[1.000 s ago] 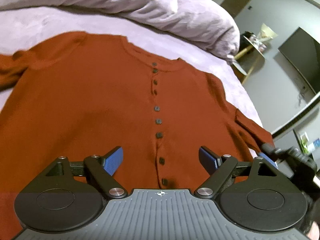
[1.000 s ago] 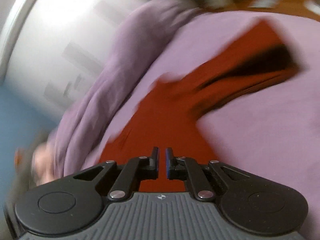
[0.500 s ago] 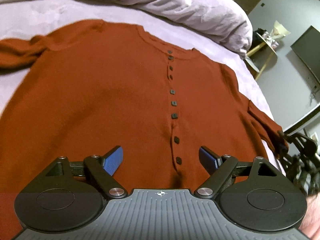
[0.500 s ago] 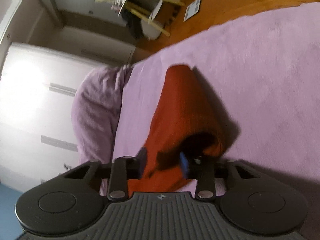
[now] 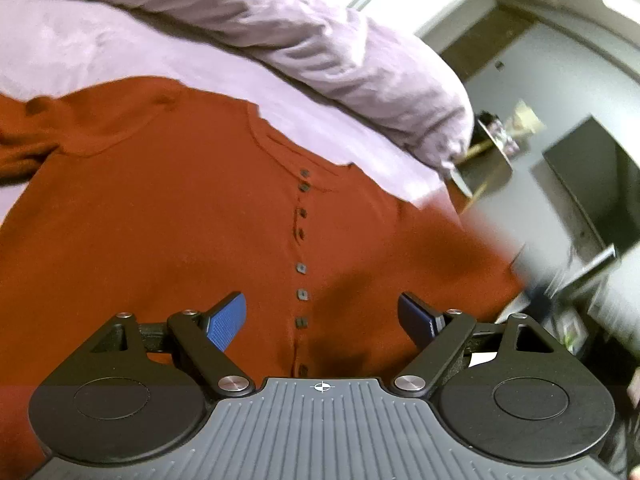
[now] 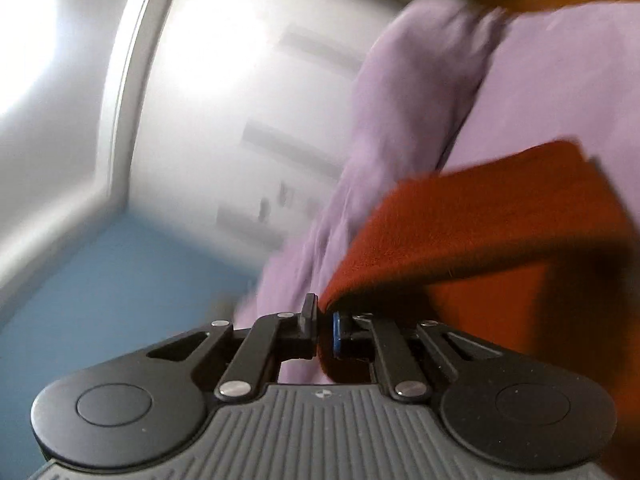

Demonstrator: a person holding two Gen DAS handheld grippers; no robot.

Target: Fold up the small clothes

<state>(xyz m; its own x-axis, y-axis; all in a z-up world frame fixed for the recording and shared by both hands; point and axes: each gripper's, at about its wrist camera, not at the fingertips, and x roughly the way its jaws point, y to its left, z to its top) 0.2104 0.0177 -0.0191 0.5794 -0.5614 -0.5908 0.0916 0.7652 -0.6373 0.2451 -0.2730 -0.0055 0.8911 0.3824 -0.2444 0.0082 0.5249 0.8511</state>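
Observation:
A rust-orange buttoned cardigan (image 5: 160,232) lies front up on the lilac bed sheet (image 5: 80,52), its dark buttons (image 5: 301,267) running down the middle. My left gripper (image 5: 322,316) is open and empty, hovering over the lower button placket. My right gripper (image 6: 325,322) is shut on the cardigan's sleeve (image 6: 480,216), which is lifted and drapes to the right over the sheet. In the left wrist view the lifted sleeve (image 5: 472,256) is blurred at the right side of the garment.
A bunched lilac duvet (image 5: 320,48) lies along the far side of the bed, also in the right wrist view (image 6: 400,120). A small side table (image 5: 496,140) and a dark screen (image 5: 592,184) stand beyond the bed's right edge. White wardrobe doors (image 6: 240,80) are behind.
My right gripper has closed on the sleeve end and lifted it off the sheet, swinging it inward over the garment. My left gripper has drifted slightly and stays open.

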